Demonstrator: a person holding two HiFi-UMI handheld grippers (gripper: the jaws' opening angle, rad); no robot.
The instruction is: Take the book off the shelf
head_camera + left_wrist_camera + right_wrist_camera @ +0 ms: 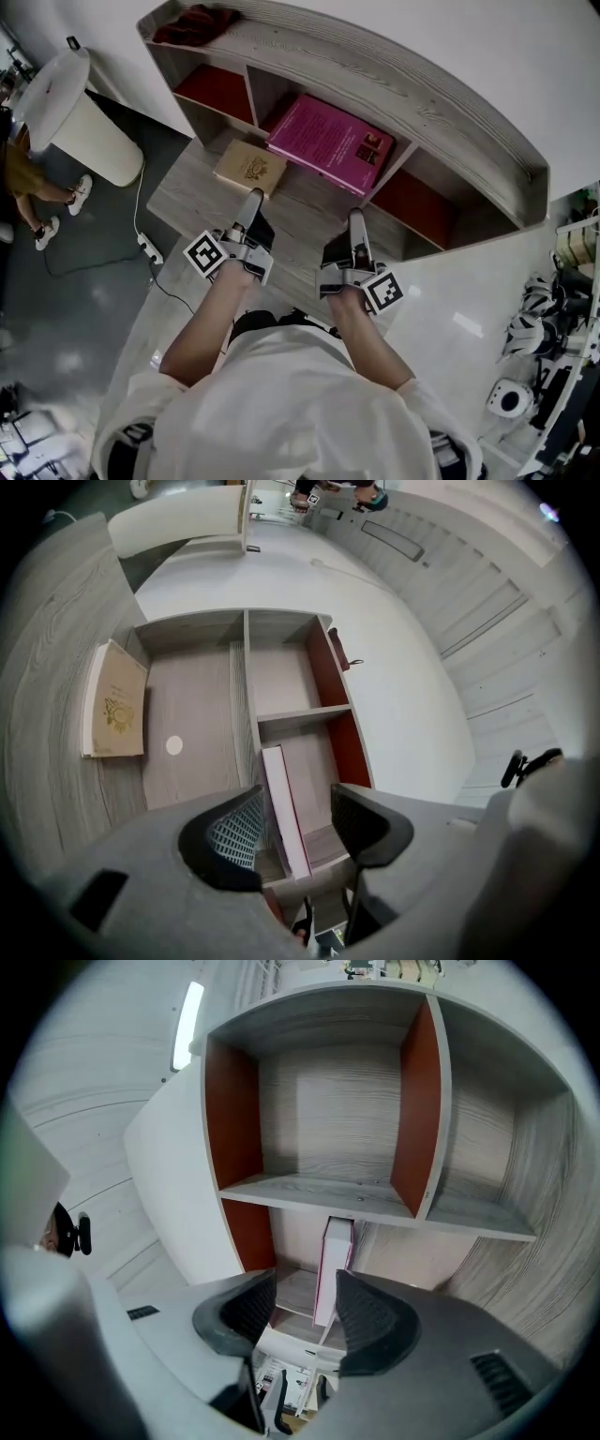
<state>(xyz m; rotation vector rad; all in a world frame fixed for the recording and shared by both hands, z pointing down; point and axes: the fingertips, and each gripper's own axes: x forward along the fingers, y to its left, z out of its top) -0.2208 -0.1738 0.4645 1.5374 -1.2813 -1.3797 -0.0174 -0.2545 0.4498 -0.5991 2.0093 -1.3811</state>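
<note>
The pink book is found in the middle compartment of the grey wooden shelf, with its near end jutting past the shelf's front edge. A tan book is laid just beside it on the wooden surface in front. The left gripper and the right gripper are held side by side before the shelf. Both pairs of jaws are spread and nothing is pinched. In each gripper view the pink book is framed in the gap, ahead of the pads and untouched.
</note>
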